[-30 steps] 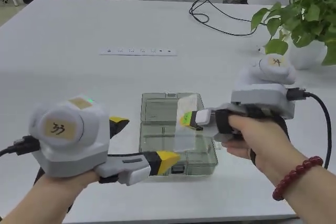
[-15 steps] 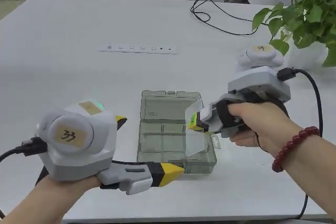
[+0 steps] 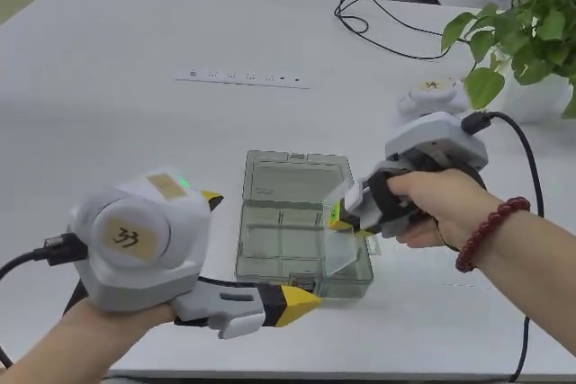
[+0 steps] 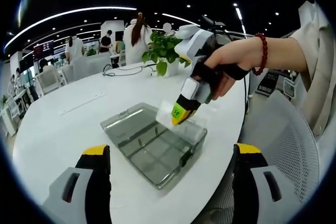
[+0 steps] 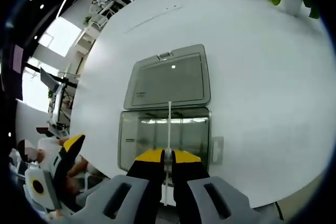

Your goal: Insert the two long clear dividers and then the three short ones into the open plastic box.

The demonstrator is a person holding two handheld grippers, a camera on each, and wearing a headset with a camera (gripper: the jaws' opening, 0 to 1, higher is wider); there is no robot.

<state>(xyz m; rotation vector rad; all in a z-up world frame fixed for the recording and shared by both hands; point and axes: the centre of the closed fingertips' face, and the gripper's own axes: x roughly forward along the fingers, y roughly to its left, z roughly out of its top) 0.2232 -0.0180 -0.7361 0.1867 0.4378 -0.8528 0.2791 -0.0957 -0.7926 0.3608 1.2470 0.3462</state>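
Clear divider (image 5: 169, 121) is clamped edge-on in right gripper (image 5: 167, 156), held over open plastic box (image 3: 245, 245). Left gripper (image 4: 171, 149) is spread wide, nothing gripped, near the box.

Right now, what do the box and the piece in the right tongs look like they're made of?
The box: likely rigid transparent plastic, smoke-tinted and glossy; the white table shows through its walls and open lid. The divider in the right tongs: thin clear plastic sheet, nearly colourless; probably stiff, as it looks straight seen edge-on.
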